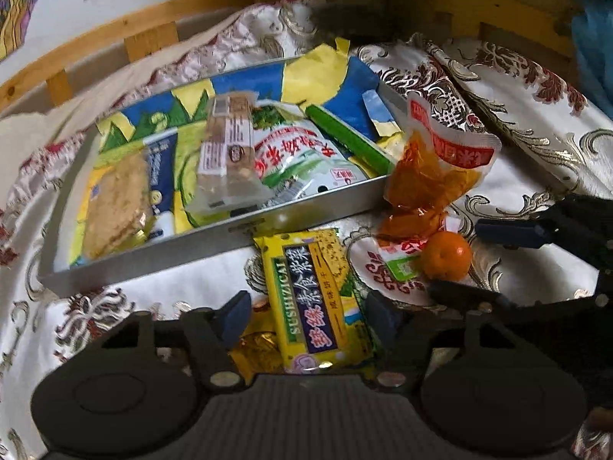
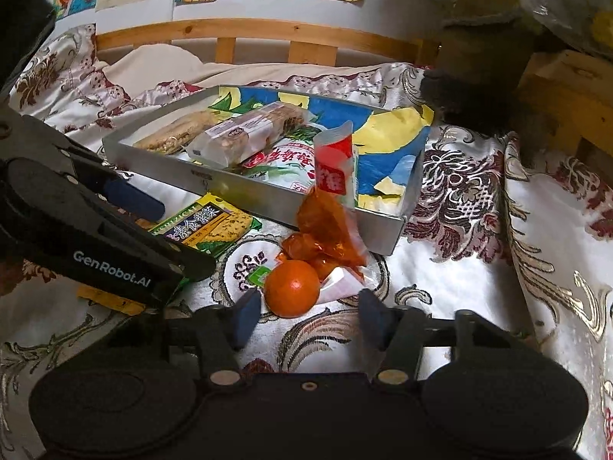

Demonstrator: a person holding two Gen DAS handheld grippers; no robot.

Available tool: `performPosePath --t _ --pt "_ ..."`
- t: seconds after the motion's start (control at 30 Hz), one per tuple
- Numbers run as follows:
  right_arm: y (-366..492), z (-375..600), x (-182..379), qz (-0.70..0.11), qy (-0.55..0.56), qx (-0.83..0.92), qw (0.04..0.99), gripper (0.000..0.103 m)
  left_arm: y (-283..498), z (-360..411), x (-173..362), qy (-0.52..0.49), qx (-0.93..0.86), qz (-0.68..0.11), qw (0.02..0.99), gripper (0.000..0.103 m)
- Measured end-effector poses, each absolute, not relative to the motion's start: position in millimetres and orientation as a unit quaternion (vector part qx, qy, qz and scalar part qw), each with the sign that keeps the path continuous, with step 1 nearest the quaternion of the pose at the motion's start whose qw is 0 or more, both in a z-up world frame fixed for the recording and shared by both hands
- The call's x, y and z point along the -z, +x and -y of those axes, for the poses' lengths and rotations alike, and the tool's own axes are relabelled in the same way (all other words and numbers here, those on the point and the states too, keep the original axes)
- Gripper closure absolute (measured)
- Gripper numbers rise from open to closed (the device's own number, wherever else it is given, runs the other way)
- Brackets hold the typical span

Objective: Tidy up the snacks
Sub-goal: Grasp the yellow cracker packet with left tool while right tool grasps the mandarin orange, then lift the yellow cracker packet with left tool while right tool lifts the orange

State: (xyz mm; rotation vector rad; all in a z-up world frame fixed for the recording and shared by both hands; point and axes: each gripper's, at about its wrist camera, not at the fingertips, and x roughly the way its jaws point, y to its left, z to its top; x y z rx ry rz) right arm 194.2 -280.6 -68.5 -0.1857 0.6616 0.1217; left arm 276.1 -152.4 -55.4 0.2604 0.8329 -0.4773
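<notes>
Left wrist view only: slim green stick [image 1: 348,136] inside shallow metal tray [image 1: 153,257]; crumpled gold foil wrapper [image 1: 256,349] under flat yellow cracker packet [image 1: 314,295]. Right wrist view only: white lettering on left gripper's black body.

Glossy embroidered cloth [image 2: 459,268] beneath everything. Left gripper [image 1: 308,318] jaws parted, yellow packet between them, just outside tray's front edge; firm contact hard to make out. Right gripper [image 2: 306,316] jaws parted around round mandarin [image 2: 292,287], one pad clear of it. Crinkled orange pouch [image 2: 325,230] against tray's front wall. Packet print inside tray blurred.
</notes>
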Motion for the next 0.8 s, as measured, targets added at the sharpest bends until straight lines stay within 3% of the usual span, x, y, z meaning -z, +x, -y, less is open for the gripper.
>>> performPosePath --t 0.1,0.17,0.8 --pt "196.0 277.9 69.3 -0.323 -0.097 -0.068 0.939 0.06 277.3 153.5 53.9 0.119 0.224 -0.404 0.879 0.047" --pt "194.7 274.0 69.1 -0.32 -0.105 -0.077 0.938 0.069 276.8 153.7 52.8 0.118 0.221 -0.408 0.878 0.047" --pt "123.0 268.9 45.2 -0.293 -0.09 -0.105 0.946 0.07 205.9 113.4 37.8 0.046 0.197 -0.433 0.878 0.049"
